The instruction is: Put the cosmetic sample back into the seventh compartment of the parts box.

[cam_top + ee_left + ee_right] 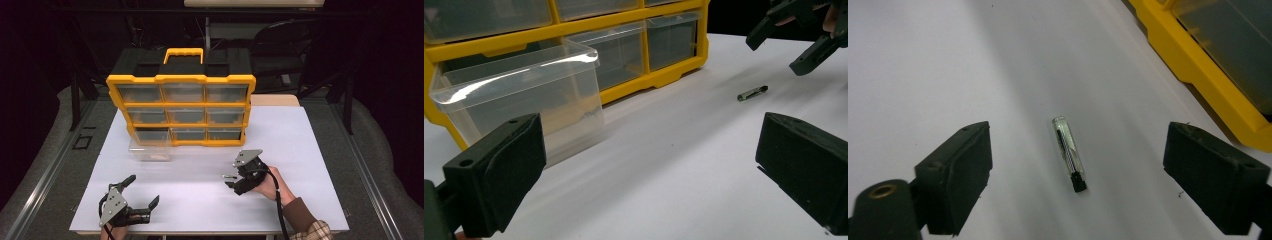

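Step in hand, as judged: pick-up approach. The small clear glass tube with a black end cap (1068, 152) lies flat on the white bench (310, 150), apart from the yellow drawer cabinet (182, 107). The right tool (1075, 175) hovers released, jaws straddling it. Next: lower and clench. The left tool (134, 196) rests released near the pulled-out clear plastic drawer (524, 95).
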Action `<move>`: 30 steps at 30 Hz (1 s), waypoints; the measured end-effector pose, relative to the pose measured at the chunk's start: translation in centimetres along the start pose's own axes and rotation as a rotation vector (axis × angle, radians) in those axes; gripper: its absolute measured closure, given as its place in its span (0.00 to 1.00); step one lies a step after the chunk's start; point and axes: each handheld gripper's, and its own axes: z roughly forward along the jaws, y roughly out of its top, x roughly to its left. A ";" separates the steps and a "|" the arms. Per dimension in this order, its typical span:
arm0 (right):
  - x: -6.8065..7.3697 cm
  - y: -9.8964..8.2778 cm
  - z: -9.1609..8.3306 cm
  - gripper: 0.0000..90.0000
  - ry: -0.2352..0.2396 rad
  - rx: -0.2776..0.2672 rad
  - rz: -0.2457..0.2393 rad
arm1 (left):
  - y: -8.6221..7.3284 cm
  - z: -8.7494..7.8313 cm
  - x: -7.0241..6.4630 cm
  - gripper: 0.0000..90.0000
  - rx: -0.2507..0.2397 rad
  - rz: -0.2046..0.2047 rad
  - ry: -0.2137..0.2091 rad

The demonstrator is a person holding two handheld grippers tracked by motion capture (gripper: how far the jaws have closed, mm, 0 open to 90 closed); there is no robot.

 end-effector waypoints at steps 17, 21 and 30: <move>-0.6 1.0 1.9 0.66 0.069 0.156 -0.057 | 0.0 0.0 0.1 0.00 0.004 0.002 0.002; -0.9 1.1 2.2 0.72 0.084 0.172 -0.063 | 0.0 0.0 0.1 0.00 0.004 0.002 0.002; -1.0 1.1 2.9 0.82 0.074 0.251 -0.088 | 0.0 0.1 0.0 0.00 0.007 0.002 0.001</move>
